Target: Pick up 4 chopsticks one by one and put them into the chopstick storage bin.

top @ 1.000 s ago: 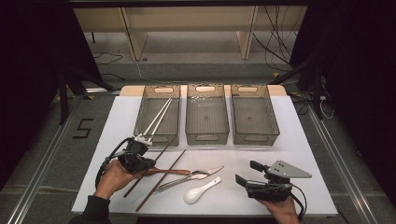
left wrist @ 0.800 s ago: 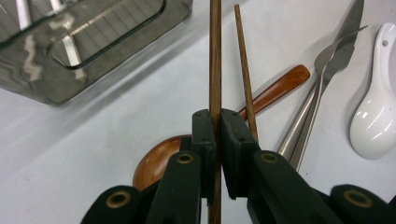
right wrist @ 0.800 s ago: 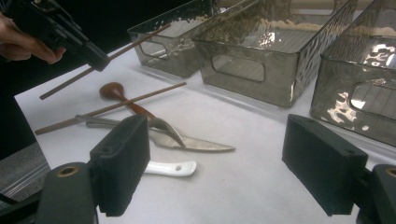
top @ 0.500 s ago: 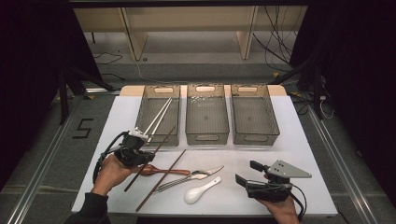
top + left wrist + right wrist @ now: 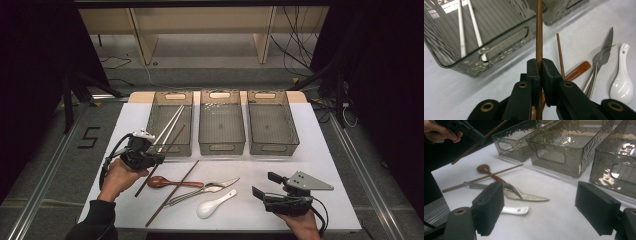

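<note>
Wooden chopstick (image 5: 539, 37) is sitting clamped in your left gripper (image 5: 540, 72) jaws, tilting over the left bin (image 5: 170, 120); your right gripper (image 5: 546, 207) jaws are gaping apart near the surface's (image 5: 320, 165) front right corner.

The right gripper (image 5: 539, 210) hangs with its jaws wide apart over the white table (image 5: 564, 220). Beyond it lie a knife (image 5: 529, 196), a white spoon (image 5: 514, 210) and a wooden chopstick (image 5: 484, 178).

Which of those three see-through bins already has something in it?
The left bin, the one nearest the left gripper. Two silvery chopsticks lie slanted inside it; the middle bin and right bin look bare.
</note>
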